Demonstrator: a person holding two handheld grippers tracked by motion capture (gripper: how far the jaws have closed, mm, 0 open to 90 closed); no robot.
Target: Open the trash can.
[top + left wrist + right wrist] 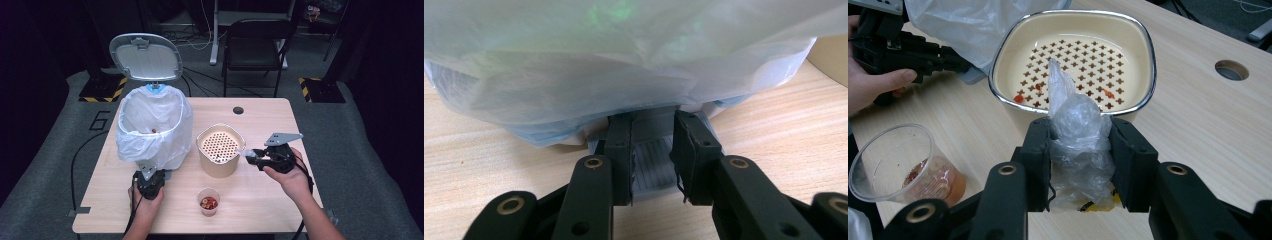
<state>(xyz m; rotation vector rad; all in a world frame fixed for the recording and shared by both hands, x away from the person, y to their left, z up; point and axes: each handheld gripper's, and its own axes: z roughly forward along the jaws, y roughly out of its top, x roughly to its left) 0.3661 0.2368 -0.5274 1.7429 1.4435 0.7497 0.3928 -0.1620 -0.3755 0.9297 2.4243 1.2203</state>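
Note:
A pedal bin [154, 127] lined with a white bag [624, 60] stands on the left of the table, its grey lid [146, 56] raised. My left gripper [150, 176] is low at the bin's front base. Its jaws stand either side of the grey ribbed pedal [651, 167] and press against it. My right gripper [251, 156] is shut on a crumpled clear plastic wrapper [1079, 132], held at the near right rim of a beige bowl [219, 167]. The bowl's perforated insert [1073, 60] carries a few red bits.
A small clear cup [208, 201] with red-orange contents stands near the front edge, between my hands. A round cable hole [238, 110] is at the table's back edge. A black chair [257, 42] stands beyond the table.

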